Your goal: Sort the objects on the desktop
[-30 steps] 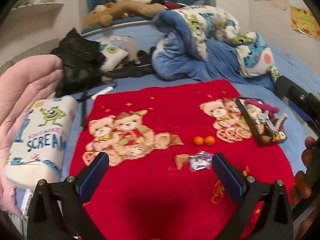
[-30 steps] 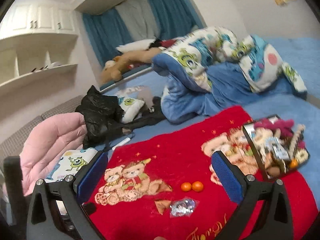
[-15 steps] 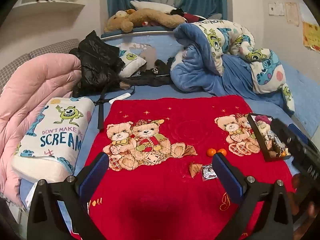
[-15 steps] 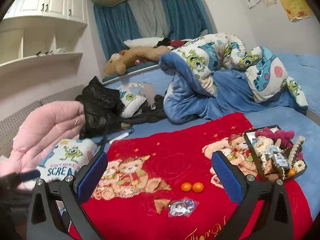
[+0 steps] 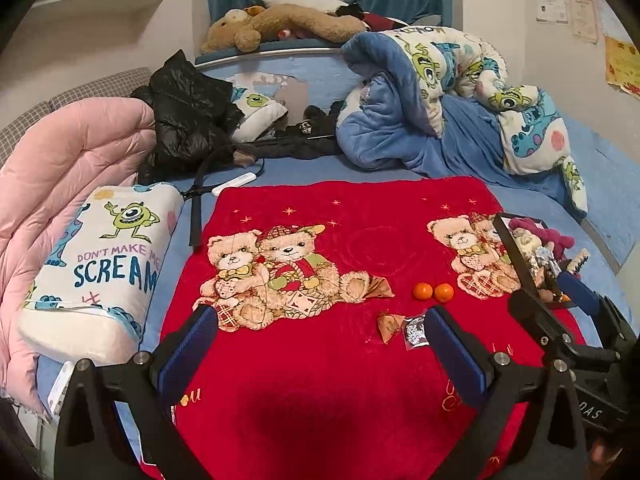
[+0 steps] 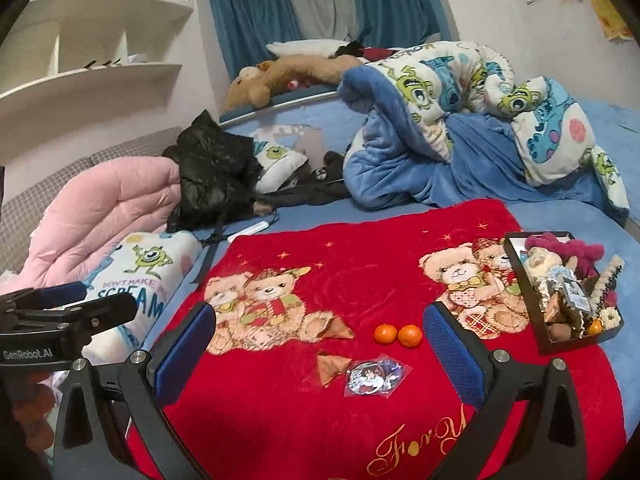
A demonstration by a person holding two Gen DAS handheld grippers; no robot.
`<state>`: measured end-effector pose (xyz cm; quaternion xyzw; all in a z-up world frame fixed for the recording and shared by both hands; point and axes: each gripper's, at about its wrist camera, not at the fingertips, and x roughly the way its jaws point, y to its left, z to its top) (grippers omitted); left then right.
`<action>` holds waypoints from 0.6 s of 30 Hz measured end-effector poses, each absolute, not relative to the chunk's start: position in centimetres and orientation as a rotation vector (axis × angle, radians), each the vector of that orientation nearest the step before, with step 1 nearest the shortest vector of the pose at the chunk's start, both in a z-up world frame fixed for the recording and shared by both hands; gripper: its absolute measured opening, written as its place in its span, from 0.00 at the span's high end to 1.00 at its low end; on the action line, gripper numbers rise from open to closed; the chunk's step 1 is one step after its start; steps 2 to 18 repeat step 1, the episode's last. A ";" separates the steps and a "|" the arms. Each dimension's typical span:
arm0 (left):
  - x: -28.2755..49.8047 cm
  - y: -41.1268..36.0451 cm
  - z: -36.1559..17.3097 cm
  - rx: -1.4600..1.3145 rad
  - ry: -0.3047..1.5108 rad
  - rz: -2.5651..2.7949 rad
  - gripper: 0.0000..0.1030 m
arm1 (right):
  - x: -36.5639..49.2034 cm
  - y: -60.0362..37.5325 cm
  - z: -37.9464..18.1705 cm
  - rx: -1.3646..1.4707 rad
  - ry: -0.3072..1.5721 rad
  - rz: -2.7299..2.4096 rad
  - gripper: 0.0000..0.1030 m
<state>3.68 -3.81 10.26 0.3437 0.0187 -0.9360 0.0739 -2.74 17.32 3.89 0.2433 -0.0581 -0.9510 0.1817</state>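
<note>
On the red bear blanket (image 6: 360,272) lie two small oranges (image 6: 398,335), a brown folded wrapper (image 6: 330,364) and a round badge in a clear sleeve (image 6: 372,372). The same oranges (image 5: 433,292), wrapper (image 5: 388,325) and badge (image 5: 416,330) show in the left wrist view. A black tray (image 6: 536,320) full of small items sits at the blanket's right edge; it appears as the tray (image 5: 510,248) in the left wrist view too. My left gripper (image 5: 320,356) and right gripper (image 6: 320,354) both stand open and hold nothing, well short of the objects.
A Monsters pillow (image 5: 100,264) and pink quilt (image 5: 60,168) lie left of the blanket. A black jacket (image 5: 188,116), blue blanket heap (image 5: 420,120) and plush dog (image 5: 280,24) fill the far side. White shelves (image 6: 100,76) stand at left.
Both grippers have pulled back and lifted, so the objects look farther away. Each gripper has come into the edge of the other's view. Nothing on the blanket has moved.
</note>
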 end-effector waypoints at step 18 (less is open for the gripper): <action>3.7 -3.7 10.2 1.036 0.056 -2.808 0.00 | -2.7 17.3 4.0 0.684 -0.166 -2.677 0.00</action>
